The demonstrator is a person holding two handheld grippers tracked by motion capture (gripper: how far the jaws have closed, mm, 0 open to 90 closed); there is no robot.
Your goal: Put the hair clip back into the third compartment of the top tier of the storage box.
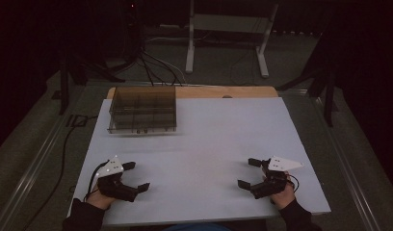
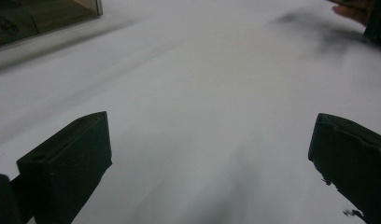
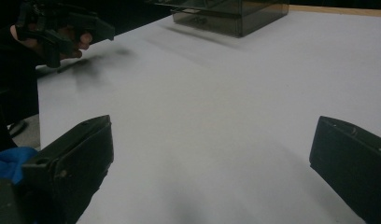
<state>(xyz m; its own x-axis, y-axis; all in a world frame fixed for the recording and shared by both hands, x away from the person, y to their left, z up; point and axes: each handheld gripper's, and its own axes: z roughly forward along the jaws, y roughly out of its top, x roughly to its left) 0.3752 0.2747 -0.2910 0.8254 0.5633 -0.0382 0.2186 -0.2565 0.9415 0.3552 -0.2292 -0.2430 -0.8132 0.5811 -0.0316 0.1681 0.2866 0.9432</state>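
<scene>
Resting near the front edge of the white rectangular table top (image 1: 204, 144), left black two-jaw gripper (image 1: 136, 176) with jaws spread wide and nothing between them, likely parked low so the hand stays ready for a reach. Set at the far left corner, well apart from both hands: one smoky translucent plastic compartment box (image 1: 142, 109), divided inside into small cells, probably placed back there to leave the middle of the table free for work. Seen too at the top left of the left gripper view (image 2: 39, 16) and at the top of the right gripper view (image 3: 230, 16). Mirrored on the right side, right black two-jaw gripper (image 1: 247, 173), jaws likewise released and holding nothing, angled inward toward the centre. Counted: two grippers, one box, one table top; nothing loose lying between them.
</scene>
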